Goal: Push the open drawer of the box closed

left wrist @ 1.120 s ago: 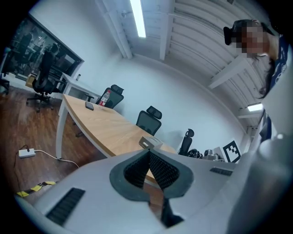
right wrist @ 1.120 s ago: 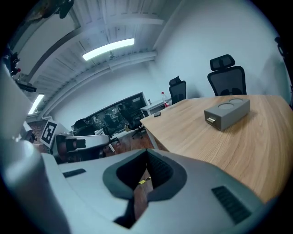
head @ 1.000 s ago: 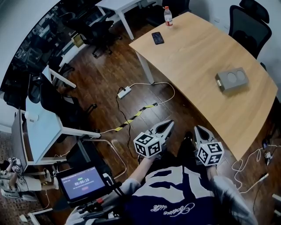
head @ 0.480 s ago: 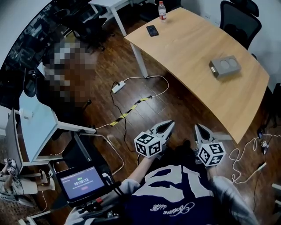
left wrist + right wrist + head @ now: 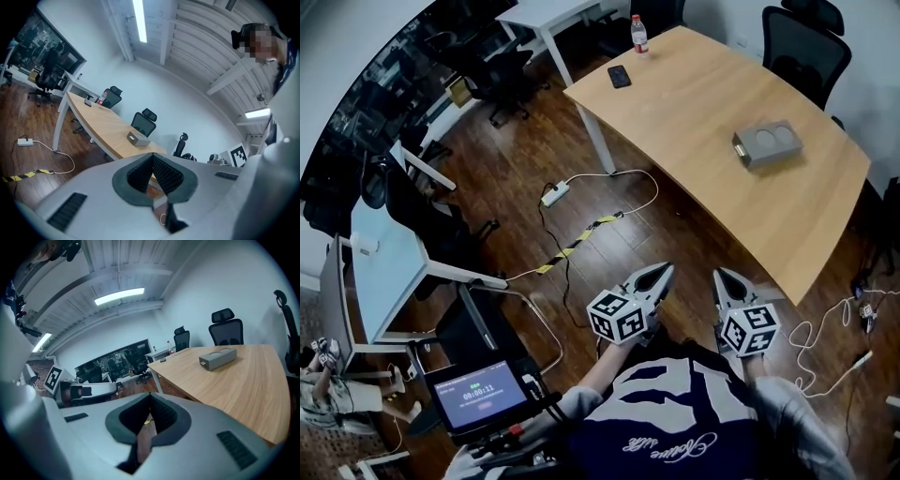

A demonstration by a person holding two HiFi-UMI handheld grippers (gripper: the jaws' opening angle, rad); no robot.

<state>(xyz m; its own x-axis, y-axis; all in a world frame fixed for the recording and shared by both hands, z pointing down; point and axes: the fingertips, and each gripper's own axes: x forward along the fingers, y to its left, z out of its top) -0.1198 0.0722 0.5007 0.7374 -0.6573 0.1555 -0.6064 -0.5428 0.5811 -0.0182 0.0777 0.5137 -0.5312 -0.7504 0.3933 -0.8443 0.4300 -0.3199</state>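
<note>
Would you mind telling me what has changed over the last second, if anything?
Only the view shifted: the table and grey box sit slightly further left in the head view, so the person probably turned a little. Nothing was taken or let go. The left tool and right tool stay shut, empty, low before the body, far from the box.

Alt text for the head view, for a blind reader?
Seen from above, a person holds the left hand-held gripper and right hand-held gripper, both shut and empty, near their chest above a dark wood floor. A grey box sits ahead on a wooden table, untouched.
</note>
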